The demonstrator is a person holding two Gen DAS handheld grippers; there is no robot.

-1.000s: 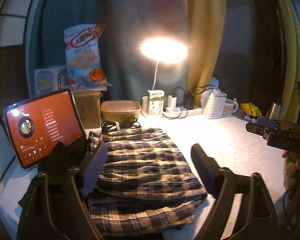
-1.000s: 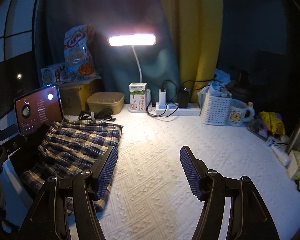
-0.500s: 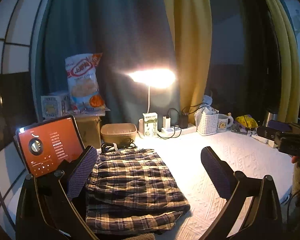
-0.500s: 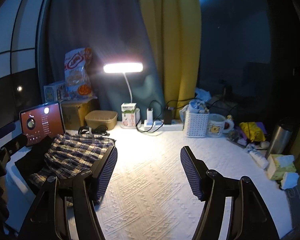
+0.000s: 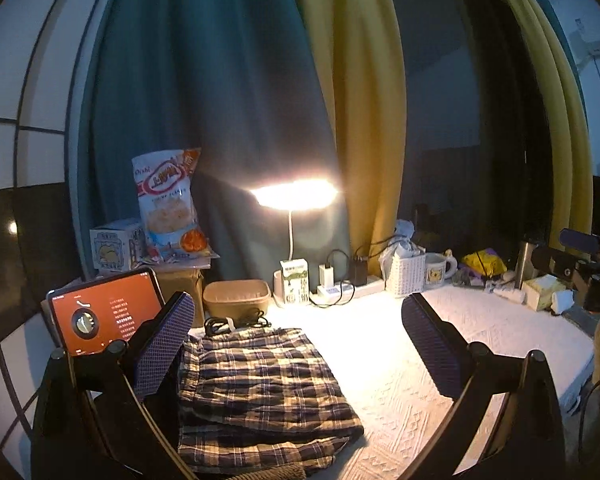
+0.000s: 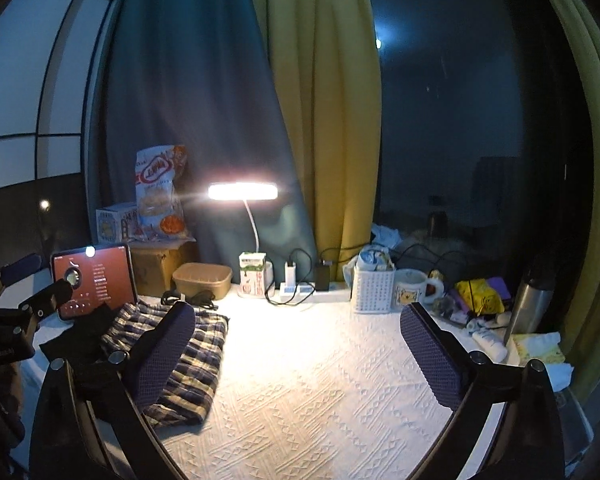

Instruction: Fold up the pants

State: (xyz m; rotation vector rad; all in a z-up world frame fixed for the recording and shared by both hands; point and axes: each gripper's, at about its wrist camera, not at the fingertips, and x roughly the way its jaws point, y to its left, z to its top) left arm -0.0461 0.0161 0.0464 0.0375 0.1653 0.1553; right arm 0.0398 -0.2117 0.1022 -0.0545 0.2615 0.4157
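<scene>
The plaid pants lie folded in a flat stack on the white textured cloth, at the left of the table; they also show in the right wrist view. My left gripper is open and empty, raised above and behind the stack. My right gripper is open and empty, raised over the bare cloth to the right of the pants. Neither gripper touches the pants. The right gripper's body shows at the far right of the left wrist view.
A lit tablet stands left of the pants beside dark cloth. Along the back are a tan tub, cables, a carton, a desk lamp, a power strip, a white basket, a mug and a steel flask.
Both grippers have lifted up and pulled back from the table, so the pants and clutter look smaller and lower. The pants stay folded in place.
</scene>
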